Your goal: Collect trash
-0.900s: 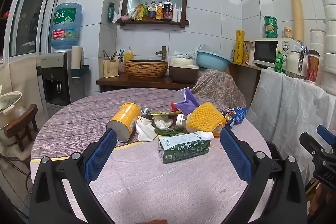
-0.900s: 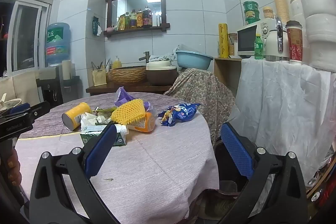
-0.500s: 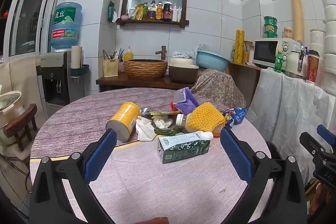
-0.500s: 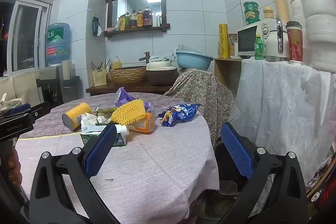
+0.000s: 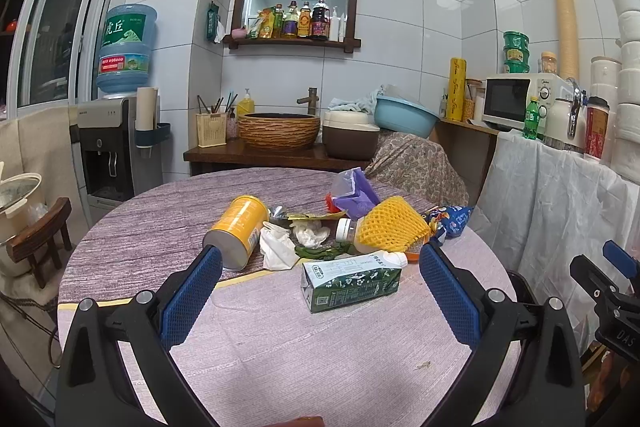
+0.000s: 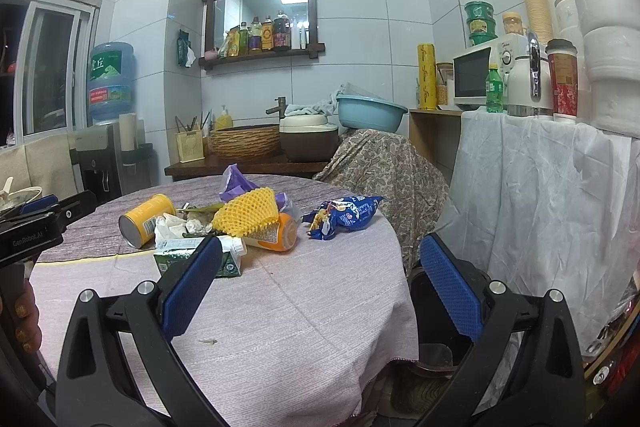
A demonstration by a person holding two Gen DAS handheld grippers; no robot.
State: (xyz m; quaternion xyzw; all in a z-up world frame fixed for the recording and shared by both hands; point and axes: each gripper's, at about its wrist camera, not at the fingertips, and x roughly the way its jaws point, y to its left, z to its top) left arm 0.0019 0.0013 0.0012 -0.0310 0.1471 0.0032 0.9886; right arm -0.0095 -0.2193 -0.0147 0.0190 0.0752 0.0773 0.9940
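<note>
The left gripper has its blue fingers spread wide with nothing between them, held over the near part of the round worktop; the right gripper is just as wide and empty, above the worktop's near right edge. Taking the green carton as landmark: it lies on its side in front of the left gripper, long axis running left to right, its white capped end pointing right and slightly away. It is green with white print and a dented top. Just behind it to the left lies crumpled white tissue, and further left a yellow can on its side, its silver base turned toward the camera. Behind the carton to the right a yellow foam net covers a bottle lying flat, cap end to the left. A purple bag sits behind that, and a blue snack wrapper lies to the carton's far right, near the worktop's edge.
</note>
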